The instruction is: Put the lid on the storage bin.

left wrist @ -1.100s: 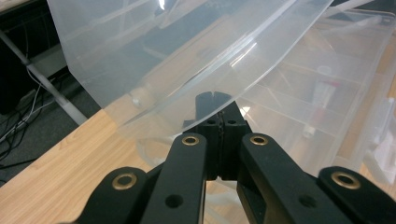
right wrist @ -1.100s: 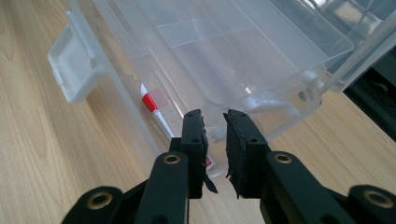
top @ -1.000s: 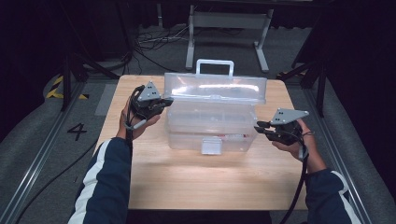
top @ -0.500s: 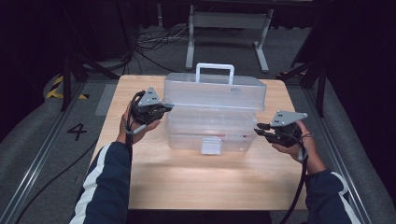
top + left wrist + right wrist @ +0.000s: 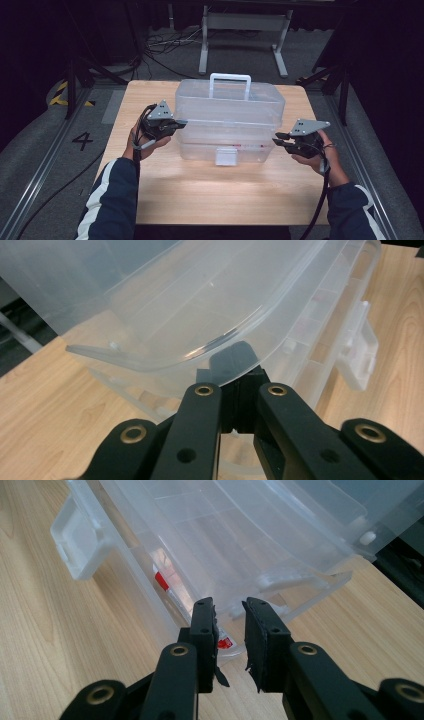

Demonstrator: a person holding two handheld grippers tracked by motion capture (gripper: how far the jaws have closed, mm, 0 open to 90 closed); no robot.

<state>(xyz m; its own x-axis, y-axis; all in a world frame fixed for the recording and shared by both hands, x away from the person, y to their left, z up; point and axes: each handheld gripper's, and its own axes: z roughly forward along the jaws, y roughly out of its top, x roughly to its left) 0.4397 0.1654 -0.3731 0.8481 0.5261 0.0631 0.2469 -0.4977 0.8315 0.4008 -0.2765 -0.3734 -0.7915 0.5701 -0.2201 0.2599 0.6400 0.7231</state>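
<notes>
A clear plastic toolbox (image 5: 230, 117) with a white handle (image 5: 230, 80) and a front latch (image 5: 226, 156) stands in the middle of the wooden table (image 5: 200, 195). My left gripper (image 5: 182, 122) is at the box's left end with its jaws shut. In the left gripper view the lid's rim (image 5: 150, 357) lies across the tips of that gripper (image 5: 235, 370), and the lid is still slightly raised there. My right gripper (image 5: 276, 137) hovers at the box's right end. Its jaws (image 5: 230, 615) stand a little apart with nothing between them, just short of the lower tray's corner. Small red-labelled items (image 5: 162, 580) show inside.
The box takes up the table's middle and back. Bare wood lies in front of it and at both sides. A metal frame (image 5: 240, 30) and cables (image 5: 160, 45) lie on the dark floor beyond the far edge.
The lid was tilted up a second ago and has come down almost onto the box, with my left gripper sinking alongside it. The right gripper has stayed in place.
</notes>
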